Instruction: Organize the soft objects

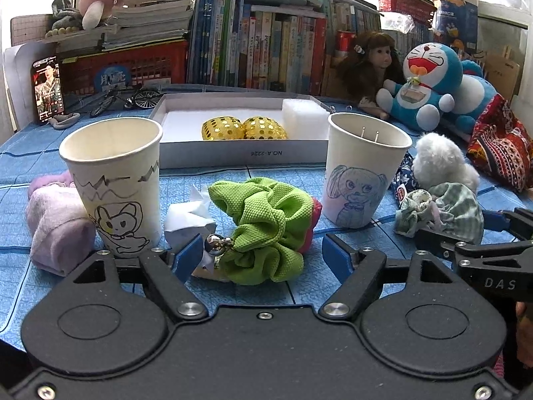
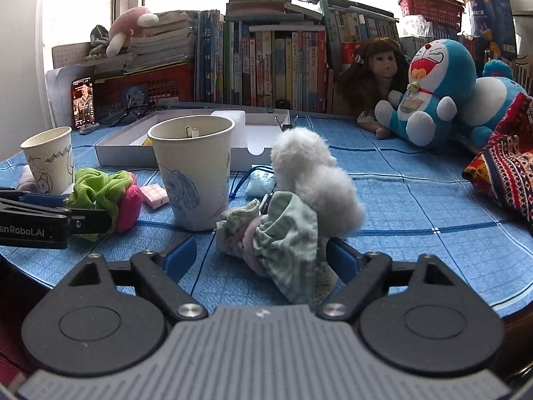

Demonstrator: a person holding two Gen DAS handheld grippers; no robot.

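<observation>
Left gripper (image 1: 261, 255): jaws part open around the green scrunchie (image 1: 263, 226); the blue pads stand either side of its near folds, and I cannot tell whether they press yet, so I count nothing as held.
Right gripper (image 2: 261, 255): jaws wide, straddling the checked pale-green cloth bundle (image 2: 276, 243); the right pad looks to be touching its edge, the left pad stands clear.
Green scrunchie: near the front edge of the table (image 1: 266, 173), between the two paper cups, with a pink soft piece against its far right side.
Scrunchie axis: a crumpled ring with no clear heading; its bulk runs roughly left to right across the jaws.
Cloth bundle: at the front edge, right of the dog-drawing cup (image 2: 195, 170), just in front of the white fluffy toy (image 2: 316, 180).
Bundle axis: long side slants from far left down to near right, its tail trailing toward the camera.
Risk, left: closing may snag the metal bells (image 1: 218, 243) or the white paper (image 1: 190, 216) beside the scrunchie, and a lift could nudge the cat-drawing cup (image 1: 113, 180).
Risk, right: a shallow pinch may catch one loose fold, so the bundle unrolls or drags the fluffy toy.
</observation>
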